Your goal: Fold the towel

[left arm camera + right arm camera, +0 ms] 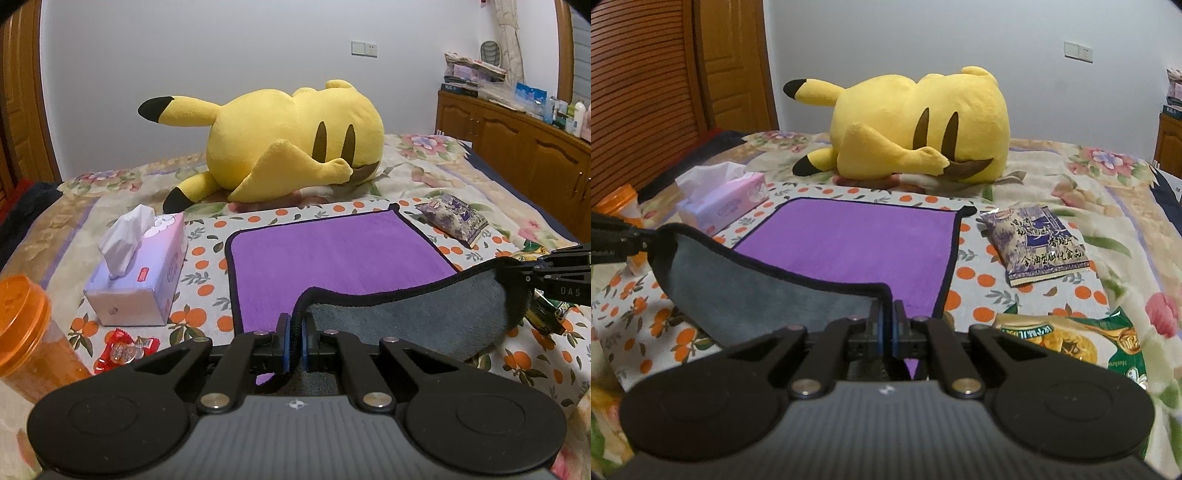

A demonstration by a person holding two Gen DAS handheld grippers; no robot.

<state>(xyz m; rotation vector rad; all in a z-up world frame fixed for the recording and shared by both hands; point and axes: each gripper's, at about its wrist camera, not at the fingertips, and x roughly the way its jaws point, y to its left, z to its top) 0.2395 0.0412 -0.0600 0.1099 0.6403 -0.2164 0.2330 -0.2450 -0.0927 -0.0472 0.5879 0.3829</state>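
both hand-held grippers pinch towel near corners, edge lifted.

The towel is plush matt cloth, purple on one face and grey on the other, with a black stitched hem. The left gripper is matt black plastic with 2 shiny metal rivets; the right gripper looks alike. At 12 o'clock the stuffed toy is soft yellow fleece. The snack bag at 2 o'clock is glossy crinkled film. The cabinet is varnished wood.
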